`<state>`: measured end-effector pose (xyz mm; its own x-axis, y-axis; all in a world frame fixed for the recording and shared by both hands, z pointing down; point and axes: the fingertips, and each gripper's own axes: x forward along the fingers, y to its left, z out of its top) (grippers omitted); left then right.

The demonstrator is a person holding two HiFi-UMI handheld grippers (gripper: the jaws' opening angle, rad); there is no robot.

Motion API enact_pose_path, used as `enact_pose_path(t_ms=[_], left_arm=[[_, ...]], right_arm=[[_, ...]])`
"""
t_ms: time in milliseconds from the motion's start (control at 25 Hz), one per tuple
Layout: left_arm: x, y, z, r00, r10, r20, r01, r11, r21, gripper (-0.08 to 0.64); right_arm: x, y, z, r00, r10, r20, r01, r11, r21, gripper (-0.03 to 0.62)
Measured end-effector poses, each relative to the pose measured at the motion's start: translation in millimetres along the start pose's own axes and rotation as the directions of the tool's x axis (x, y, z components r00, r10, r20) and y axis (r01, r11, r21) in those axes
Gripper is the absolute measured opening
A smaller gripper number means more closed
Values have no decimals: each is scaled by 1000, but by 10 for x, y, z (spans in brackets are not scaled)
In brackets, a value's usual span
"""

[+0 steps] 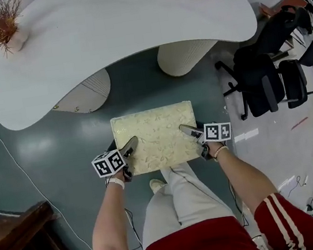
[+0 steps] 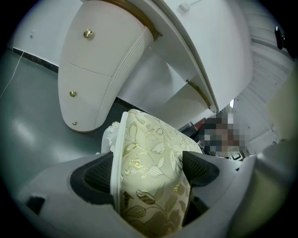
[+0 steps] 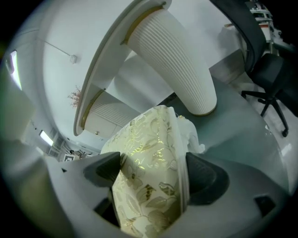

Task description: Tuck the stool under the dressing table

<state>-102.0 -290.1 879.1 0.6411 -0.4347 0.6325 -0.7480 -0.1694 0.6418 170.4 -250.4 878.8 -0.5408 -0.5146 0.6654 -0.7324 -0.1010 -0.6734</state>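
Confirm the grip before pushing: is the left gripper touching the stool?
Touching: the left gripper view shows the pads of the left gripper pressing the stool.

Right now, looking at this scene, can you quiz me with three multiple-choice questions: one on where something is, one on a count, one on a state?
1. Where is the stool?
A. On the floor in front of the dressing table, clear of its top.
B. On the table top.
C. Tipped on its side.

2. How many pedestals show under the table?
A. One.
B. Two.
C. Four.

3. What are the left gripper and right gripper doing?
A. Hanging open, empty.
B. Each clamped on the stool.
C. Only the left grips.

Answers: 1 A, the head view shows the whole stool short of the top's edge; 2 B, one stands on each side; 3 B, each gripper view shows the stool squeezed between its jaws.
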Motion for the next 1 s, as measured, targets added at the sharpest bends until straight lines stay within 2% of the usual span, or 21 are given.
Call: enact_pose_path(t_ms=[280,600,760,1000], left_arm=[[701,373,535,1000,-1,15,2,1000,-7,462],[1370,573,793,999,3,49,-2,1000,-18,466],[1563,649,768,999,6,49,-5,1000,-24,482],[1551,644,754,999,-10,34,10,1000,5,485]], right_arm=[[681,-270,618,1000,20,-4,-20,1000,3,428],[1161,-639,1139,1000,15,-9,-15,999,-43,433],[1291,-768,1196,1000,3,-15,-4,998,-55,435],[1284,-755,1184,1000,-12,-1,12,998,-58,436]])
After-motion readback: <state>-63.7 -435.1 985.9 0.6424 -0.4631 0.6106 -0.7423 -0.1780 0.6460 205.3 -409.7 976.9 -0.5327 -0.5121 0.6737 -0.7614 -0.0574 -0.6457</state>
